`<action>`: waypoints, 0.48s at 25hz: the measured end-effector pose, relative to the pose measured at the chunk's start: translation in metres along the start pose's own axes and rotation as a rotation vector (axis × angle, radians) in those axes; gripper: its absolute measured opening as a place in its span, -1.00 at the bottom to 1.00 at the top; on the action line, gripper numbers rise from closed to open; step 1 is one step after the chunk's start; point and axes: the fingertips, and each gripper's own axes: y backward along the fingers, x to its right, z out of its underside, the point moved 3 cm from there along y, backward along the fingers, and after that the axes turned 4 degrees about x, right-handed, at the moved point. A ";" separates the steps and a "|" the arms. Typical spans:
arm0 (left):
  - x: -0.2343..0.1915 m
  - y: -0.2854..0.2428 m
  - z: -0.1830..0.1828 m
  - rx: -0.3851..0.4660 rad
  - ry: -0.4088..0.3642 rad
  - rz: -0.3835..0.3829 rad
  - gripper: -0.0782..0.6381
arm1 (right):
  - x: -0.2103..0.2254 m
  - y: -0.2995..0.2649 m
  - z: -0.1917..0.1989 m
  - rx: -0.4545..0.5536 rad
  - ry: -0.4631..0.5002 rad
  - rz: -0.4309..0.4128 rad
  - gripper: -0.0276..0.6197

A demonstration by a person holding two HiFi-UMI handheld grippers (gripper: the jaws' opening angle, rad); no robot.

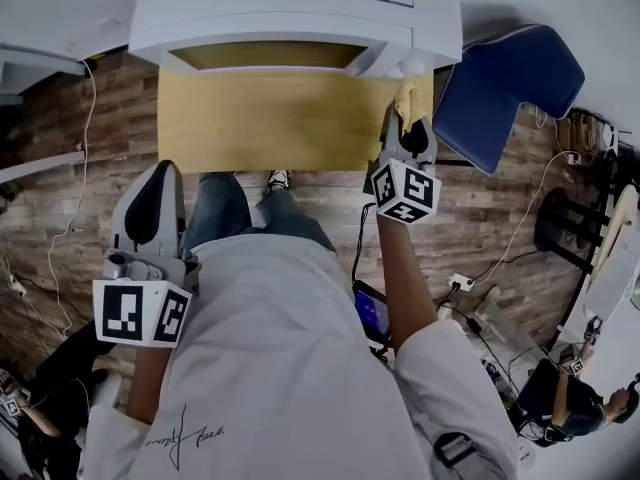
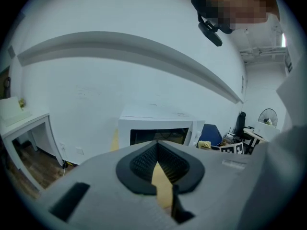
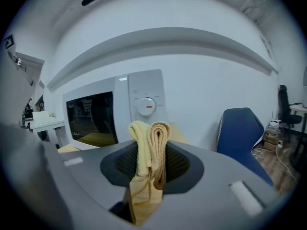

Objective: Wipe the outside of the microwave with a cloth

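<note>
The white microwave stands at the back of a wooden table, with its dark door at left and a round dial at right. My right gripper is over the table's right part, just in front of the dial panel, shut on a folded yellow cloth. In the right gripper view the cloth sticks up between the jaws, a short way from the microwave. My left gripper hangs shut and empty left of the table, well back from the microwave.
A blue padded chair stands close to the table's right side. Cables and a power strip lie on the wood floor. A white desk is far left. The person's legs are under the table's front edge.
</note>
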 end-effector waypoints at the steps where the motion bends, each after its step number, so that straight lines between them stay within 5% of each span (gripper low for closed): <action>1: 0.000 0.000 0.000 -0.003 -0.004 -0.004 -0.80 | 0.009 -0.003 0.001 -0.001 -0.004 0.020 -0.52; 12: -0.007 0.010 0.001 -0.011 -0.016 -0.096 -0.80 | 0.041 -0.042 0.016 0.010 -0.039 0.107 -0.54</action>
